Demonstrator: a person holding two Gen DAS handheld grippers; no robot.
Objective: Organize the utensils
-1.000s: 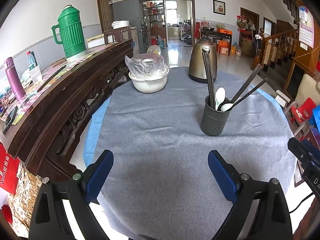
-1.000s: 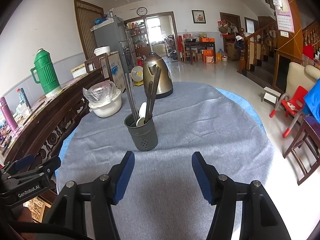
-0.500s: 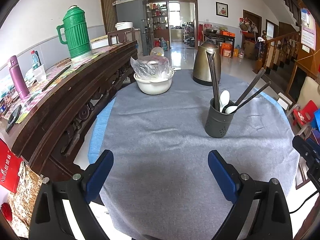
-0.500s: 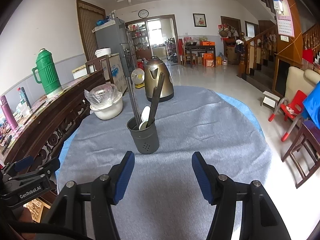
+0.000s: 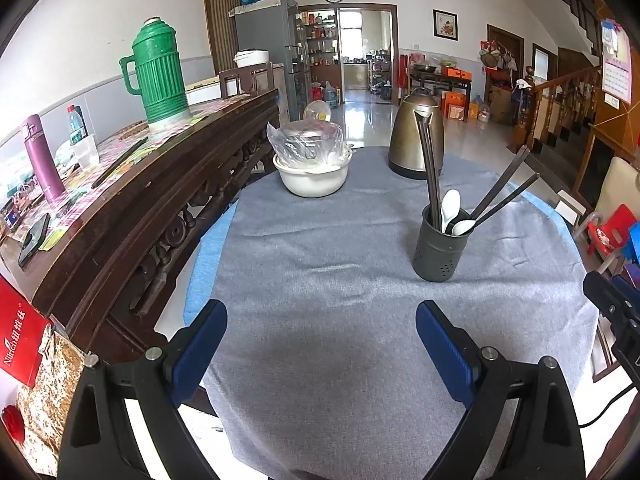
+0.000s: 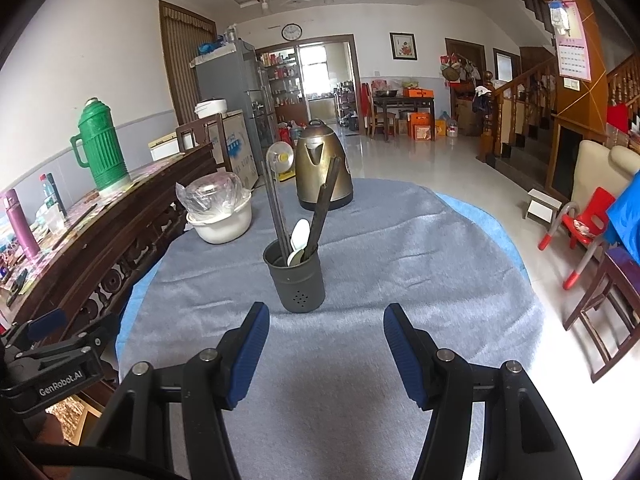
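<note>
This was a lived-in family home, an open dining and living room. A round tabletop (image 6: 400,264) under a grey cloth carried a metal kettle (image 6: 320,168) and a covered white bowl (image 6: 220,220). A carved wooden sideboard (image 5: 160,200) held a green thermos (image 5: 160,76). A refrigerator (image 6: 232,96), wall clock (image 6: 291,32), framed picture (image 6: 403,46), wooden staircase (image 6: 528,92) and a child's red chair (image 6: 584,220) stood around the tiled floor (image 6: 440,168), with a kitchen doorway behind.

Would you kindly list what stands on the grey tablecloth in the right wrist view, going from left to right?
White bowl covered in plastic → dark utensil holder with chopsticks and spoons → brass-coloured kettle.
</note>
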